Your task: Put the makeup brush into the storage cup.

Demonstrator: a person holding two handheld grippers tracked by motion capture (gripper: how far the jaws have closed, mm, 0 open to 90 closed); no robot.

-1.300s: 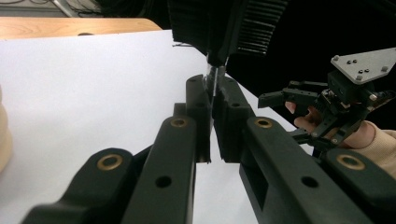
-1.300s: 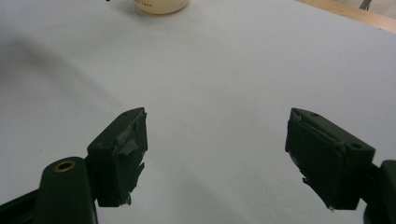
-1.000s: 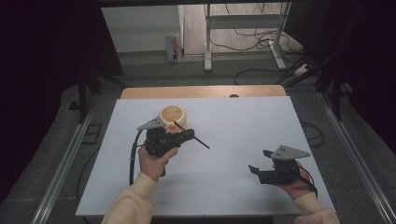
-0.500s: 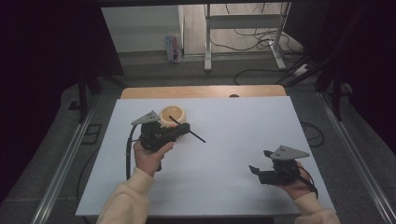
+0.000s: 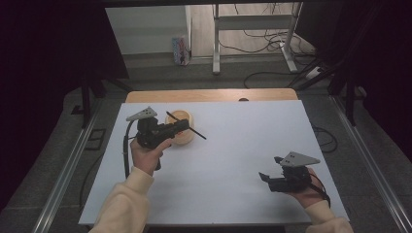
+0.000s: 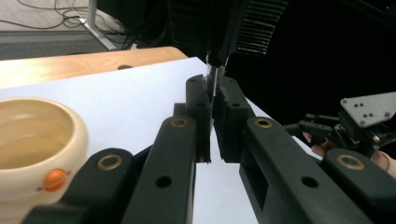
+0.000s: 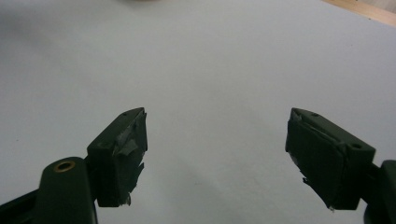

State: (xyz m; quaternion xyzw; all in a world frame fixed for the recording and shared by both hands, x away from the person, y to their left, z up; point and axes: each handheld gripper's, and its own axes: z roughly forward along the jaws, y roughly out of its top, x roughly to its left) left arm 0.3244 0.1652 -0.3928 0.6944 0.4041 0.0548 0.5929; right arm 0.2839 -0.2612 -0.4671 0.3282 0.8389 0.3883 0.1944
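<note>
No writing on bowl (image 6: 32, 149) (orange dot only).

A big white sheet (image 5: 228, 165) covers most of a wooden table (image 5: 209, 94), and a strip of light wood shows along the far edge. There is a small dark hole (image 5: 243, 99) in that wood. Behind the table the floor is grey. A white metal frame (image 5: 252, 36) stands back there, with black cables (image 5: 262, 34) lying in loops around it. A small colourful box (image 5: 180, 50) leans against the pale wall. Metal rails (image 5: 65, 170) run along both sides of the table.
</note>
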